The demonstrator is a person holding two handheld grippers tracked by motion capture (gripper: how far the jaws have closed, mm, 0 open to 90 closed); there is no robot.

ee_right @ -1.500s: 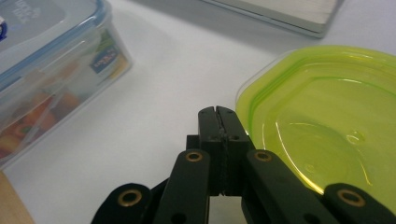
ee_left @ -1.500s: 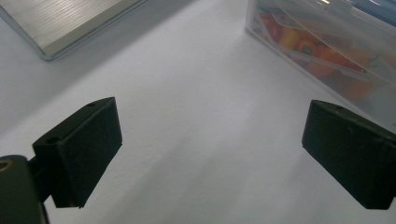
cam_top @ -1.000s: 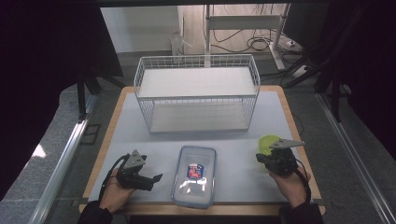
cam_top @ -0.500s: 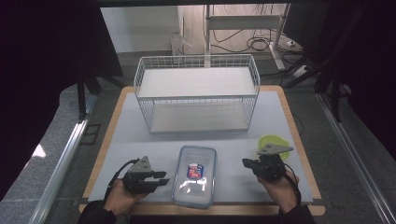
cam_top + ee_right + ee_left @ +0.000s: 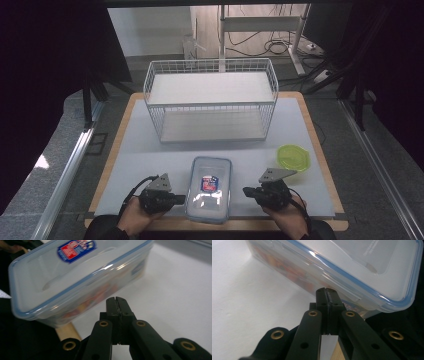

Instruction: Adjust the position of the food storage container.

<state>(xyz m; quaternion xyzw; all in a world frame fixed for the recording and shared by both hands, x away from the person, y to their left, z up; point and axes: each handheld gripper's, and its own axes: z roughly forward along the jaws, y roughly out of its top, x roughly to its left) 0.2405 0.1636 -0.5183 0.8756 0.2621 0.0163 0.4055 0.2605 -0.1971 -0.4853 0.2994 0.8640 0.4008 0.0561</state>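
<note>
The clear plastic container (image 5: pixel 209 189) with a blue-sealed lid and a red-and-blue label lies at the near edge of the white mat (image 5: pixel 140 155), in front of the wire basket (image 5: pixel 210 102). The left gripper (image 5: pixel 181 199) sits just beside the container's left long side, and the right gripper (image 5: pixel 246 191) just beside its right long side. In both gripper views the jaws are pressed fully together with nothing between them, tips pointed at the container wall below the lid rim. The step in hand appears to be bracing or lifting the container from both sides. To do it well, bring both tips to the same height under the lid flange, opposite each other near mid-length, and apply equal inward pressure so the container does not rotate or slide toward the table edge. If a pinch grip on the latch flaps is intended, the jaws must first be opened. A green lid (image 5: pixel 293 158) lies to the right of the container, behind the right gripper, clear of the approach. The basket stands well behind the container; its front rim would obstruct a low forward transfer.
</note>
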